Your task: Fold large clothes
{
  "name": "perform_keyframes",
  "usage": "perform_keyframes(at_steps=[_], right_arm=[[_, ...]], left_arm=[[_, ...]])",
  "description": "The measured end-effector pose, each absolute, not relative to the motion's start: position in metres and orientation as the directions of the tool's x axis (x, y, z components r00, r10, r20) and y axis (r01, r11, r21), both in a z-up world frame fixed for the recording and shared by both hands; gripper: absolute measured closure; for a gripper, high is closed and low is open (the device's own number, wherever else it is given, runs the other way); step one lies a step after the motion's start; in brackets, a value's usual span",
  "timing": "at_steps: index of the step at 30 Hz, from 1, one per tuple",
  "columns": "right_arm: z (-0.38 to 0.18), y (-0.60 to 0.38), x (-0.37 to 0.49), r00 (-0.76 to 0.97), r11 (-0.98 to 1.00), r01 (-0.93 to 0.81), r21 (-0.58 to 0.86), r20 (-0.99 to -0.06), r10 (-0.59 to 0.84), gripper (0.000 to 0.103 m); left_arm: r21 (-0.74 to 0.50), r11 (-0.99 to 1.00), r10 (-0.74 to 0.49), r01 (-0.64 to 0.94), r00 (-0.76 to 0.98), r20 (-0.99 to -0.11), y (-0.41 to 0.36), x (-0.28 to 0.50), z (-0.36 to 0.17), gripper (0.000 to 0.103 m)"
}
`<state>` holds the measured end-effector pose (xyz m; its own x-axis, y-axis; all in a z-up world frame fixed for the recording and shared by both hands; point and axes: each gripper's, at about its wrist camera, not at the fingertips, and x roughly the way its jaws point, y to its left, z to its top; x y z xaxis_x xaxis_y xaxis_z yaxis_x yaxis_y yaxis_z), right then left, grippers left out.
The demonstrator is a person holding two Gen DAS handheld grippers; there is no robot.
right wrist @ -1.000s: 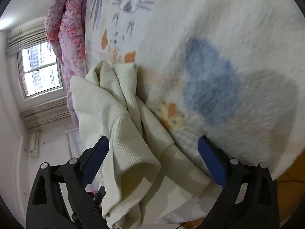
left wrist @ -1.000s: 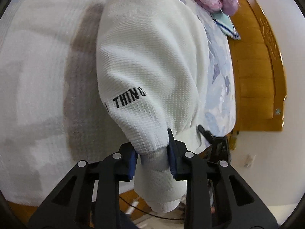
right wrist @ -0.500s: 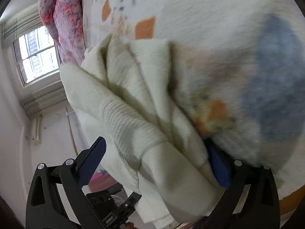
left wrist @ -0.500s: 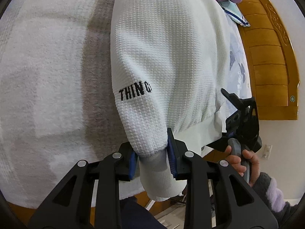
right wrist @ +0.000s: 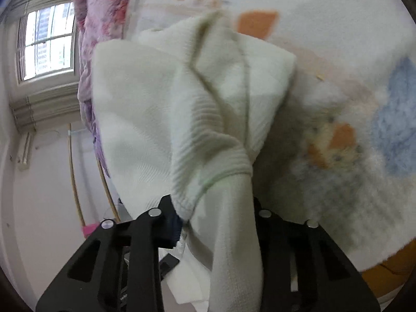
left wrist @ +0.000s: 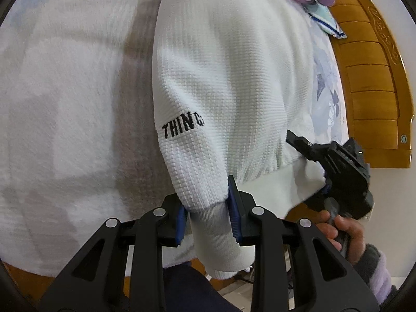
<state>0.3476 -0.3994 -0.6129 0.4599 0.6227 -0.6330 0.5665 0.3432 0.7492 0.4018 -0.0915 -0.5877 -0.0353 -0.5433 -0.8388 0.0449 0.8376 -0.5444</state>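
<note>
Both tools clenched on the white sweater (left wrist: 234, 78) lying on the bed (left wrist: 65, 104), left tool (left wrist: 208, 217) on sleeve cuff (left wrist: 215, 234), right tool (right wrist: 215, 213) on bunched hem; keep grips even, lift together, avoid twisting the cloth.

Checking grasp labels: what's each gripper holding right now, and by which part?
Left gripper is shut on the white sweater at a sleeve's ribbed cuff. Right gripper is shut on the same sweater's bunched ribbed hem edge.
</note>
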Motion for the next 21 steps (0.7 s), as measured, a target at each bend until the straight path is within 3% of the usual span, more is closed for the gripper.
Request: perform_keyframes(at_steps=[9, 13, 21], right_arm=[[-0.482, -0.359, 0.359, 0.515, 0.39, 0.42, 0.82, -0.569, 0.641, 0.077], [-0.442, -0.328, 0.369, 0.489, 0.39, 0.386, 0.836, -0.544, 0.682, 0.077], [-0.381, -0.238, 0.365, 0.385, 0.437, 0.322, 0.84, -0.538, 0.75, 0.077]], left_arm=[[-0.608, 0.794, -0.606, 0.021, 0.11, -0.788, -0.041, 0.417, -0.478, 0.077], [-0.562, 0.823, -0.567, 0.078, 0.165, -0.807, -0.018, 0.406, -0.422, 0.077], [-0.551, 0.834, -0.539, 0.006, 0.215, -0.814, 0.077, 0.367, -0.361, 0.077]])
